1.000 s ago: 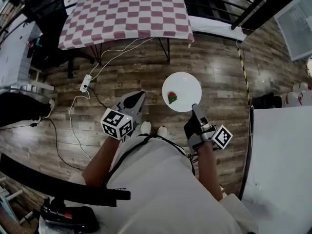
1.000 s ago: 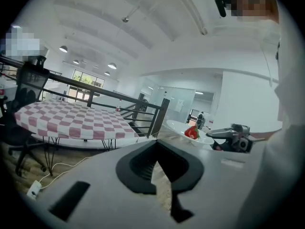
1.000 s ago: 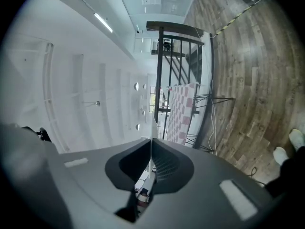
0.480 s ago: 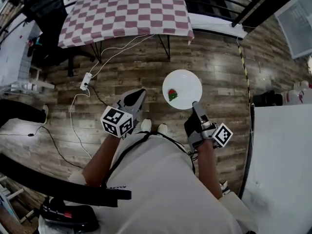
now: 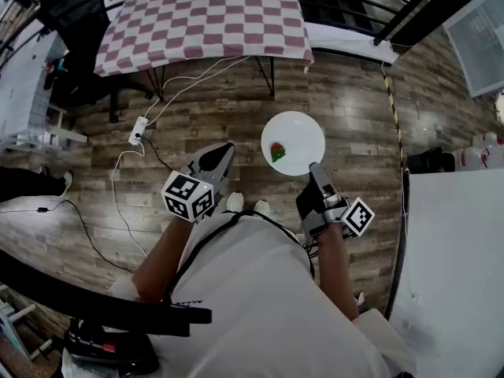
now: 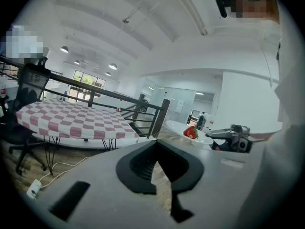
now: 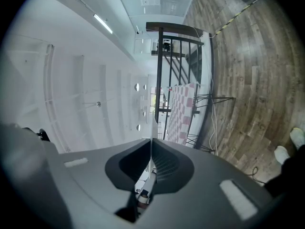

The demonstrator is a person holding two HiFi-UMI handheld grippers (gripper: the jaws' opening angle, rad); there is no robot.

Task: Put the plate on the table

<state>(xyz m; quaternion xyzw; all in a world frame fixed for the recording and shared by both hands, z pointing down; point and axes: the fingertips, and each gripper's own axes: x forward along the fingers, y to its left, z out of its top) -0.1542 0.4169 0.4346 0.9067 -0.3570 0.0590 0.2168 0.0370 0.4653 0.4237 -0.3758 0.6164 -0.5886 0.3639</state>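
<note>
In the head view, a white plate (image 5: 299,132) carrying a red and green piece of food (image 5: 277,151) hangs level over the wooden floor. My right gripper (image 5: 313,168) is shut on its near rim. In the right gripper view, the plate (image 7: 151,149) shows only as a thin edge pinched in my right gripper (image 7: 150,162). My left gripper (image 5: 224,154) is shut and empty, to the left of the plate. From the left gripper (image 6: 159,175) view, the plate (image 6: 177,126) is ahead on the right. The table (image 5: 201,18) with a red-checked cloth stands further ahead.
A power strip (image 5: 138,132) and white cables lie on the floor before the table. A black chair (image 5: 71,14) stands at its left and black railings (image 5: 354,6) at its right. A white surface (image 5: 457,250) fills the right side. My white shoes (image 5: 236,204) show below.
The plate and the right gripper have drifted slightly up and left. A dark shape at the left edge has slid mostly out of view. The left gripper has barely moved.
</note>
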